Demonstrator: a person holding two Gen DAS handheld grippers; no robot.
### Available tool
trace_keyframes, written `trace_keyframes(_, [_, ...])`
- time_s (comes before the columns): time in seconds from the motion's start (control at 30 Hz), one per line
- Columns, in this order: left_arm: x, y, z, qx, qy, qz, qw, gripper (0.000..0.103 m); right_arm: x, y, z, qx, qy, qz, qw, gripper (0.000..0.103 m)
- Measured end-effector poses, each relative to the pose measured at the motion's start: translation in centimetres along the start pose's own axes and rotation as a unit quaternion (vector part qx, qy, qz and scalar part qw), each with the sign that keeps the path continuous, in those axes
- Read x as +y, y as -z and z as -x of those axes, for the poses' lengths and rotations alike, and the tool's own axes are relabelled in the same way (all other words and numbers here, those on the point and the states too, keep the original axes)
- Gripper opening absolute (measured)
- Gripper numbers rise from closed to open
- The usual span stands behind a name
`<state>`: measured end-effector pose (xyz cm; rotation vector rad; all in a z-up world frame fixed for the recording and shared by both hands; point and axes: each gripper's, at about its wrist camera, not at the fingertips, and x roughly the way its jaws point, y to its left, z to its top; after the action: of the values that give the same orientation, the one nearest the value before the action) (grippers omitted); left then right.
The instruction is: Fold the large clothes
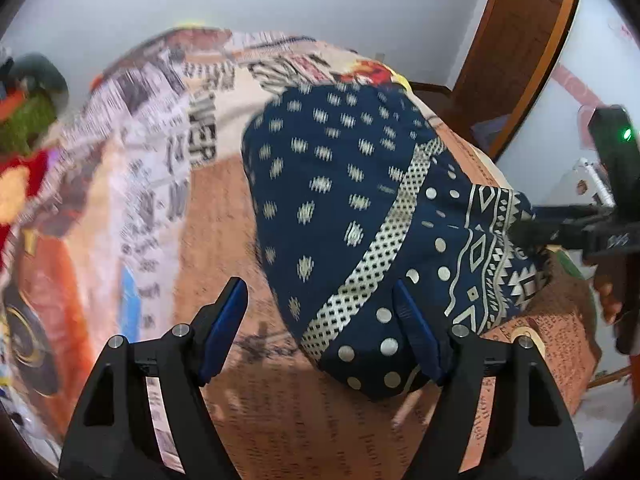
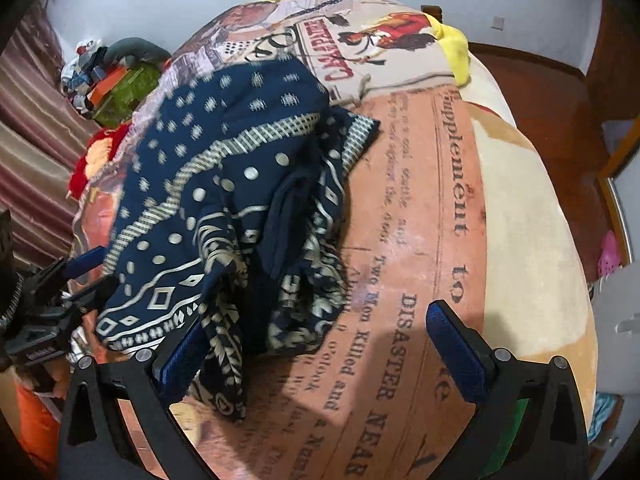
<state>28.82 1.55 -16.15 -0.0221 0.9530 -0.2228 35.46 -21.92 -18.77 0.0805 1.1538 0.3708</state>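
Left gripper (image 1: 320,328): jaws wide apart, released; right pad touches the navy patterned garment (image 1: 360,208), nothing pinched.
Right gripper (image 2: 320,356): spread wide, released; left pad against the garment's crumpled hem (not clamped).
Garment: bunched on the newsprint blanket (image 2: 420,240), toward the bed's near edge.
Around: yellow cloth (image 2: 452,48) at far edge; green item (image 2: 124,92) and red cloth (image 2: 92,160) at the far-left corner.

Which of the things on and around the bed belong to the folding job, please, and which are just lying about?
Belongs to the job:
- navy patterned garment
- left hand-held gripper, open
- right hand-held gripper, open

Just lying about:
- newspaper-print blanket underneath
- yellow cloth
- green and orange clutter
- red item
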Motion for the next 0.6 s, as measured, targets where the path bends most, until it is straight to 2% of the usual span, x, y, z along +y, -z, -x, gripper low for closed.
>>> trace_keyframes(0.23, [1.4,-2.7,1.7,-0.043,-0.011,0.005,0.9990,0.075,3.1,-3.2,2.3,-0.054,-0.011,0.031,0.998,0.103])
trace_keyframes(0.33, [2.7,-4.4,0.9,-0.037,-0.007,0.021,0.9991,0.075,3.7,-4.8,1.4,-0.058,-0.008,0.033,0.998,0.103])
trace_keyframes(0.47, [4.8,-5.4,-2.3,0.014,0.051,0.073,0.9959,0.075,3.3,-5.9,-1.7,-0.025,-0.013,0.018,0.999,0.103])
trace_keyframes(0.57, [6.3,-5.3,-5.2,0.063,0.102,0.126,0.9847,0.075,1.8,-6.3,-4.7,0.018,-0.029,-0.017,0.999,0.103])
trace_keyframes(0.6, [6.9,-5.2,-6.1,0.075,0.129,0.147,0.9778,0.076,1.4,-6.3,-5.3,0.030,-0.039,-0.027,0.998,0.103])
